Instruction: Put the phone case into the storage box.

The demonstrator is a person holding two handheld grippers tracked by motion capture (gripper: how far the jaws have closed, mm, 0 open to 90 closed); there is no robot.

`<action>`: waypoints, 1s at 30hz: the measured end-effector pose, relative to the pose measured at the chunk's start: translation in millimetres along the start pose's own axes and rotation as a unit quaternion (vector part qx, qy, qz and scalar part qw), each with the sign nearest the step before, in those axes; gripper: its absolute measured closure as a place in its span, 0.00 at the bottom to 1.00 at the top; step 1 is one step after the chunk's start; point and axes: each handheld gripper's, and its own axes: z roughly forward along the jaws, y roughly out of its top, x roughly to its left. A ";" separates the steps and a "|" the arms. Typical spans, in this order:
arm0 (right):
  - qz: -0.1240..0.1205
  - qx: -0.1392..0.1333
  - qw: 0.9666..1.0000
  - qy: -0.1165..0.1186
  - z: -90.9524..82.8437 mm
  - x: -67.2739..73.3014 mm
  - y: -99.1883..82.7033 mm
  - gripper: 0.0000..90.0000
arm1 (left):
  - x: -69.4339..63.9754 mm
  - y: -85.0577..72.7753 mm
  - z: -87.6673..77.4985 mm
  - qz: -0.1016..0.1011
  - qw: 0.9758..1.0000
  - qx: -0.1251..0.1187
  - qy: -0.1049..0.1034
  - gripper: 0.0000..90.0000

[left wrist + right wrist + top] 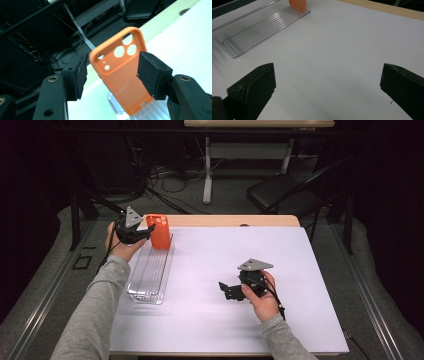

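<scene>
Orange case (pixel 120 75) stands in the tray (pixel 150 270): light, slick; grip its edges. Left claw (pixel 112 75) open around it; right claw (pixel 327 90) open.

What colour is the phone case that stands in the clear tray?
The phone case is orange; the left gripper view shows it best.

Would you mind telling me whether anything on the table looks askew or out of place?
Nothing stands out. The orange phone case stands upright at the far end of the clear ribbed tray, with the left gripper open around it. Nothing looks spilled or damaged.
</scene>
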 end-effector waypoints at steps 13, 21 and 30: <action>-0.001 0.001 1.000 -0.002 -1.8 0.1 -0.1 0.00 | -11.5 12.4 -17.5 -0.034 0.998 -0.015 -0.041 0.34; -0.003 0.001 1.000 -0.004 -2.4 0.4 0.0 0.00 | -13.6 20.2 -36.0 -0.081 0.993 -0.029 -0.081 0.33; -0.001 0.001 1.000 -0.004 -2.9 1.0 0.2 0.00 | -12.1 24.8 -53.9 -0.122 0.986 -0.032 -0.113 0.27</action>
